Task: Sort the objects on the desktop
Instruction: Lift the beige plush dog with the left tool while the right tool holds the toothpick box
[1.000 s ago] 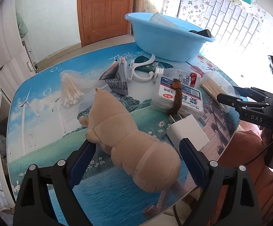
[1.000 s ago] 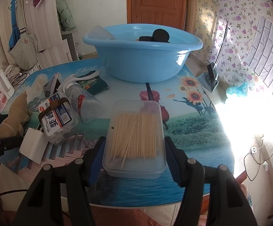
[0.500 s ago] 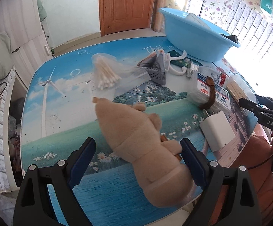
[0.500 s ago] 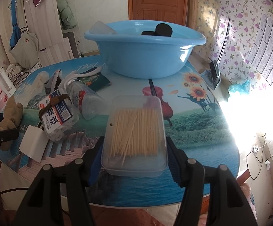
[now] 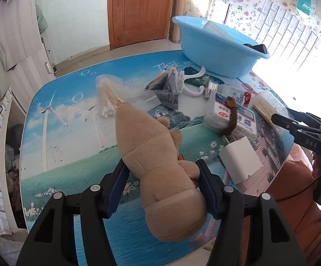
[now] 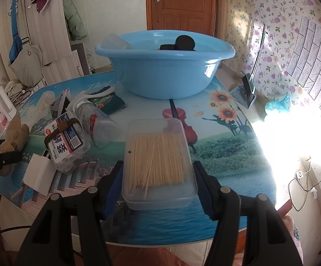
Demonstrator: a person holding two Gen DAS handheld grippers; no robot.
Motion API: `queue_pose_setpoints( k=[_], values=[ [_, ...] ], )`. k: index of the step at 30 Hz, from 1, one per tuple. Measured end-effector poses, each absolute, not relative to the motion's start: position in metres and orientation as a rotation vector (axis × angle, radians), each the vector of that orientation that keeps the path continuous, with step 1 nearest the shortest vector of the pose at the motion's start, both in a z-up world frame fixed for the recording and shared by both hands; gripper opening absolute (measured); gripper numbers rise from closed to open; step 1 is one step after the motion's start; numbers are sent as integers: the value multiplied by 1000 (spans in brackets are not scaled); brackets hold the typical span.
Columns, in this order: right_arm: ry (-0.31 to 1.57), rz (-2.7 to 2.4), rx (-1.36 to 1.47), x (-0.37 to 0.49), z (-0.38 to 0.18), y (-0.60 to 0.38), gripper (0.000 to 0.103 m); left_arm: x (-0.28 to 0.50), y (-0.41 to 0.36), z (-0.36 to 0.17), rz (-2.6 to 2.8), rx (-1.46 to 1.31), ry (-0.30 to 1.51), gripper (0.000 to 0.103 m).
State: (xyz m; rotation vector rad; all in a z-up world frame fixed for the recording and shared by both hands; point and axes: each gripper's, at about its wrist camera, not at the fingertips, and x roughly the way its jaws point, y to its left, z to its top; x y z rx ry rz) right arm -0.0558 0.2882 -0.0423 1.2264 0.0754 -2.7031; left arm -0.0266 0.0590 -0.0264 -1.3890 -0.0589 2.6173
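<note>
A tan plush toy [image 5: 156,161] lies on the picture-printed table [image 5: 60,133], near its front edge. My left gripper [image 5: 162,169] straddles its middle; the jaws are closing and both blue pads press into its sides. The toy also shows at the left edge of the right wrist view [image 6: 16,135]. A clear box of toothpicks [image 6: 158,161] sits between the pads of my right gripper [image 6: 158,169], which is shut on its long sides. A blue basin [image 6: 167,75] stands at the back of the table with dark items and a clear container inside.
Between the two grippers lie a labelled clear tub with a brown band [image 5: 231,117], a white box [image 5: 240,161], a clear bottle [image 6: 98,124], a white hook [image 5: 193,84], grey packets [image 5: 167,90] and a bag of cotton swabs [image 5: 109,102]. The table's front edge is just below both grippers.
The left jaws have come in from wide apart onto the plush toy's sides, and that view has shifted over the toy. The right gripper and the toothpick box have stayed put.
</note>
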Motion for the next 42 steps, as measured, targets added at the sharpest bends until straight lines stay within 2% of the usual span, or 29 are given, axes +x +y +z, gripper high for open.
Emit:
queue_pose_setpoints(
  k=[12, 16, 24, 28, 32, 37, 39, 40, 41, 42],
  values=[
    [114, -2721, 1192, -50, -38, 289, 59, -59, 90, -22, 2582, -1329, 85, 61],
    [149, -2736, 1200, -42, -39, 287, 59, -56, 86, -20, 2598, -1328, 55, 79],
    [154, -2705, 1230, -41, -45, 283, 60, -37, 73, -23, 2603, -1380, -35, 79],
    [171, -2707, 1229, -40, -45, 281, 61, -30, 70, -31, 2602, -1413, -6, 79],
    [162, -2715, 1229, -40, -45, 284, 63, -29, 58, -33, 2620, -1432, -51, 79],
    [144, -2691, 1249, -42, -49, 283, 65, -31, 67, -32, 2572, -1381, 4, 80],
    [157, -2688, 1247, -42, -50, 281, 65, -33, 71, -34, 2549, -1379, 14, 71],
    [160, -2687, 1245, -41, -50, 280, 65, -34, 73, -35, 2545, -1379, 18, 52],
    [159, -2688, 1242, -41, -49, 280, 65, -34, 74, -35, 2547, -1382, 20, 45],
    [157, -2692, 1236, -41, -48, 280, 65, -35, 75, -36, 2548, -1380, 13, 45]
  ],
)
